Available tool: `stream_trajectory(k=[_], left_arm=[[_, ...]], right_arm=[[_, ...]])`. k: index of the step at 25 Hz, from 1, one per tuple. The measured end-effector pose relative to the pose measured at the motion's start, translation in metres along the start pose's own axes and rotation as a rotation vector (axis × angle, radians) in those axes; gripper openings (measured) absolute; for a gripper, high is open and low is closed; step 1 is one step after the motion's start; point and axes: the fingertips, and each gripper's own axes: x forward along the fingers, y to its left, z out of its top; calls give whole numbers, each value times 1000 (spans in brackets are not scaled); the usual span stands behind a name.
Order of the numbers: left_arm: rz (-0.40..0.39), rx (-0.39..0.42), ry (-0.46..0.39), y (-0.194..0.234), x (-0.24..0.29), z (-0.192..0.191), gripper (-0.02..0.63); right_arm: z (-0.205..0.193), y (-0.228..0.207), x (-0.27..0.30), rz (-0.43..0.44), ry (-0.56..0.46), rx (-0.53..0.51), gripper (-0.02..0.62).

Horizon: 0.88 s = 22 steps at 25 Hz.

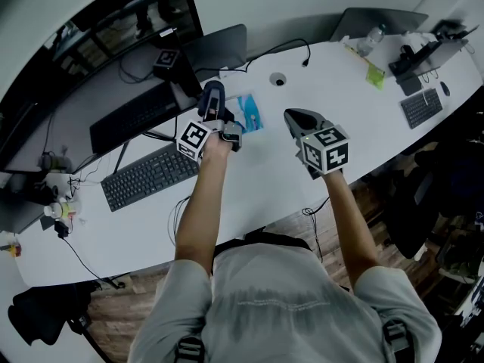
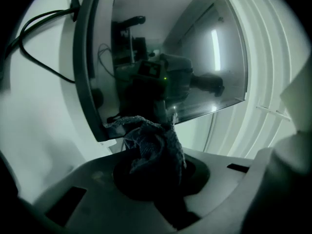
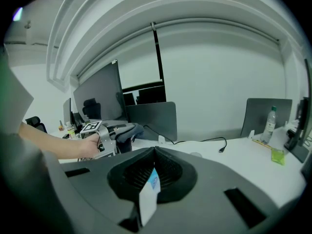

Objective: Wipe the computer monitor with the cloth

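Note:
The wide dark monitor (image 1: 98,29) stands at the desk's back left. My left gripper (image 1: 212,97) is shut on a crumpled grey-blue cloth (image 2: 155,145), held close to the monitor's lower corner (image 2: 105,130). The screen (image 2: 165,57) mirrors the gripper. In the right gripper view the left gripper (image 3: 122,130) shows with the cloth in front of the monitor (image 3: 99,94). My right gripper (image 1: 297,116) hovers over the desk to the right, shut on a small white and blue slip (image 3: 148,194).
A blue and white packet (image 1: 249,113) lies on the white desk (image 1: 265,180) between the grippers. A black keyboard (image 1: 147,176) sits at the left. Grey laptop lids (image 1: 219,48) (image 1: 378,21), a cable (image 1: 291,48) and a bottle (image 1: 369,40) stand behind.

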Motion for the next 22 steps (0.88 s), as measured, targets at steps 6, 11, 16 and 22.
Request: stream_trajectory(k=[6,11,16,22], left_arm=[[-67,7,-55,-50,10,12,51],[-132,4,-80,-93,16,24,51],[-220,15,-68,-133,19,31,51],[-317,5,-88,-189,22,42,51]], right_arm=[[7,12,1,9,-19,2,2],[16,13,0,-1,-36,6,2],[25,18,-4,8,-52,18,2],[53,29,-14,12,-90,5,2]])
